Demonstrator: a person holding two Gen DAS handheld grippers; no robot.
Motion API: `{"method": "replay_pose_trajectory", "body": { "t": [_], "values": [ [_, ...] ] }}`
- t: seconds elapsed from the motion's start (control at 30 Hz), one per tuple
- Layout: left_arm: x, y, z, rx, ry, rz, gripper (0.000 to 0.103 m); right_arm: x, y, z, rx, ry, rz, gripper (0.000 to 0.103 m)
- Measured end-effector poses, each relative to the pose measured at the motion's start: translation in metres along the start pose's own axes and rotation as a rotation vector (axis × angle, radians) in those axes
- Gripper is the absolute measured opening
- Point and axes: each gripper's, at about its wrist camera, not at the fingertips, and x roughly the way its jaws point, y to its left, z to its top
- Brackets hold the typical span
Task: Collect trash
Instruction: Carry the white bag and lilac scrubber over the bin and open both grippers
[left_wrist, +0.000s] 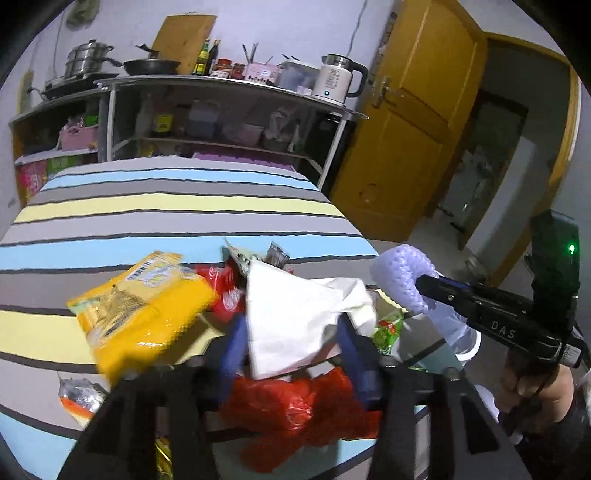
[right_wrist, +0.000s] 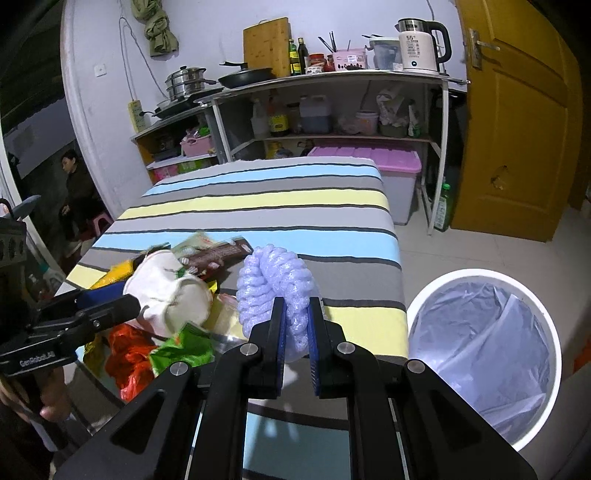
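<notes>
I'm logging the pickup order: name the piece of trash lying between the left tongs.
The crumpled white paper. It lies between the left tongs' blue pads, unlike the yellow packet to their left, the red bag underneath, and the green wrapper to the right.

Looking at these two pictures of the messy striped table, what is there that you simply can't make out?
- Left wrist view: the yellow packet is motion-blurred, its print unreadable.
- Same view: the white paper between the left gripper fingers hides the trash beneath; whether the pads press it is unclear.
- Right wrist view: the bin is cut off below by the right gripper, which holds the purple foam.
</notes>
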Motion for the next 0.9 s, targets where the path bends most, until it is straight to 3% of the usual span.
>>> {"method": "replay_pose_trajectory", "body": {
  "t": [0.13,0.17,0.67,0.9],
  "values": [
    [0.003,-0.003,0.0,0.01,0.016,0.002,0.006,-0.003,-0.002,-0.003,0.003,-0.004,0.0,0.011],
    [0.003,-0.004,0.0,0.013,0.015,0.003,0.004,-0.004,-0.002,-0.003,0.004,-0.005,-0.001,0.011],
    [-0.035,-0.016,0.018,0.029,-0.101,0.028,0.003,-0.029,-0.003,-0.005,0.009,-0.052,-0.012,0.011],
    [-0.037,-0.039,0.037,0.057,-0.127,-0.002,0.003,-0.05,-0.019,-0.003,0.038,-0.092,-0.049,0.011]
  ]
}}
